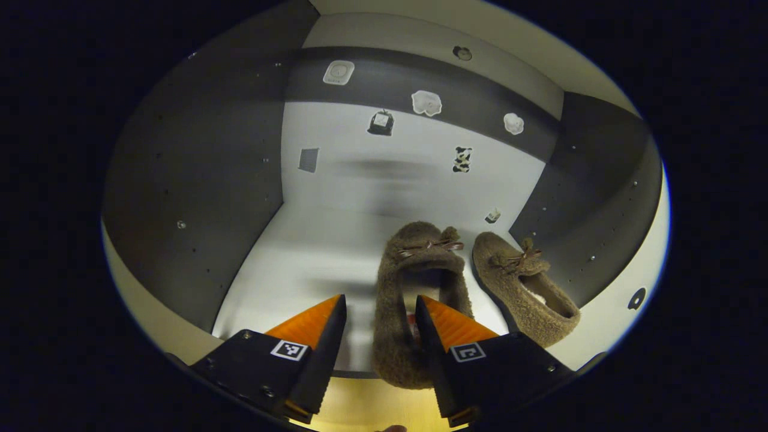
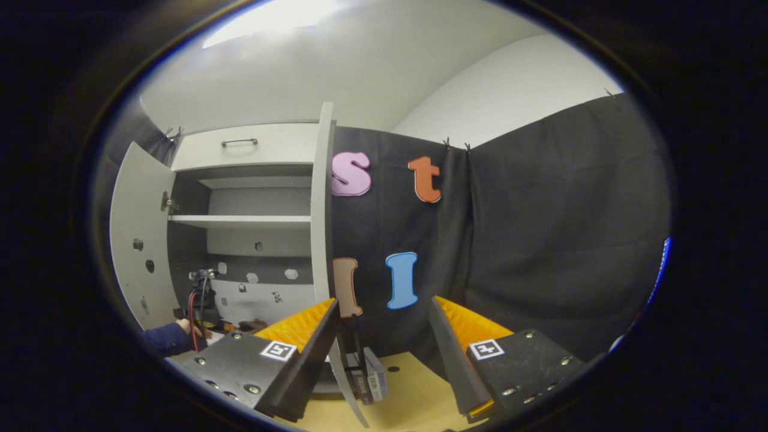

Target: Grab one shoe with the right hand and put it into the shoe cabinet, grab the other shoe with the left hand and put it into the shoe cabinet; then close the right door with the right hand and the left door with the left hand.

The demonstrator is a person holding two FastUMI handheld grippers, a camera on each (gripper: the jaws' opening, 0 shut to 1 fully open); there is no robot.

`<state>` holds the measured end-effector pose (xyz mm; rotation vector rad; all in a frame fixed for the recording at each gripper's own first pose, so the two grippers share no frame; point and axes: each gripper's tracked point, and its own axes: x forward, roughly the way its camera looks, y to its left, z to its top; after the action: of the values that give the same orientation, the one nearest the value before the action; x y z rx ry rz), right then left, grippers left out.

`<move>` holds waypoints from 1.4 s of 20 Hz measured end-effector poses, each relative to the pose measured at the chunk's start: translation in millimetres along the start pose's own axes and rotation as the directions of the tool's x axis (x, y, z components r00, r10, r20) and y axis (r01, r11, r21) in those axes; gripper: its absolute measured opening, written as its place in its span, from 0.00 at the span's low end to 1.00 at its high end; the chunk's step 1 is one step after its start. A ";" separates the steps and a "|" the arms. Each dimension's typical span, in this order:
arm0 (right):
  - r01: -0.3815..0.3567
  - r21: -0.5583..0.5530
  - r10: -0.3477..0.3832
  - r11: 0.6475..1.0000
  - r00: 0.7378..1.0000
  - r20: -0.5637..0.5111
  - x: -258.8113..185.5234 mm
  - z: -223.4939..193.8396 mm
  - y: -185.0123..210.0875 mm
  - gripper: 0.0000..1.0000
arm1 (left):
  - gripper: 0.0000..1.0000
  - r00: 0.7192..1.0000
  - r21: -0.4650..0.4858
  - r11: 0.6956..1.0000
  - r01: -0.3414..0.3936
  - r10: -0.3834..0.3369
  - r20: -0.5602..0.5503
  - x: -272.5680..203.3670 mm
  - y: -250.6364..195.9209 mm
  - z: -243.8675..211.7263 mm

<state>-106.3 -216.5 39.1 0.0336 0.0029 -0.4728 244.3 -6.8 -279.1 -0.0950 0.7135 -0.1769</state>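
Observation:
In the left gripper view, two brown fuzzy shoes with small bows lie side by side on the pale floor of the shoe cabinet (image 1: 300,258). My left gripper (image 1: 379,300) is open around the heel end of the left shoe (image 1: 393,342). A gap shows on the shoe's left side, and the right finger overlaps its edge. The other shoe (image 1: 522,288) rests by the dark right wall. In the right gripper view, my right gripper (image 2: 382,305) is open and holds nothing. The edge of the cabinet's open right door (image 2: 324,210) stands just beyond its left finger.
The left door (image 2: 135,240) also stands open. A shelf (image 2: 240,221) and a drawer (image 2: 240,143) sit above the lower compartment, where a sleeve and hand (image 2: 174,336) reach in. Small stickers dot the back wall (image 1: 384,180). Yellow wood surface (image 2: 408,384) lies below the right gripper.

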 end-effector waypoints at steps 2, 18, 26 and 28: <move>0.000 -0.005 -0.001 1.000 1.000 -0.010 5.5 -5.0 -0.8 0.89 | 0.81 0.998 0.039 0.999 0.006 -0.008 0.067 -21.6 -4.0 17.1; -0.047 -0.031 0.040 0.998 0.983 -0.181 43.5 -95.9 5.6 0.99 | 0.73 0.871 0.160 0.968 0.192 -0.243 0.428 -233.5 -76.3 90.6; -0.127 -0.027 0.119 0.992 0.973 -0.200 45.5 -99.9 17.4 0.96 | 0.73 0.844 0.121 0.963 0.239 -0.268 0.465 -283.3 -79.3 96.5; -0.146 -0.038 0.135 0.989 0.971 -0.198 45.0 -99.0 20.6 0.96 | 0.73 0.851 0.129 0.969 0.210 -0.246 0.464 -287.8 -74.2 92.2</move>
<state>-56.4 -215.4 -59.7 0.0288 0.2047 -0.3258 81.8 -21.4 -14.0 -0.1474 0.1968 -0.3931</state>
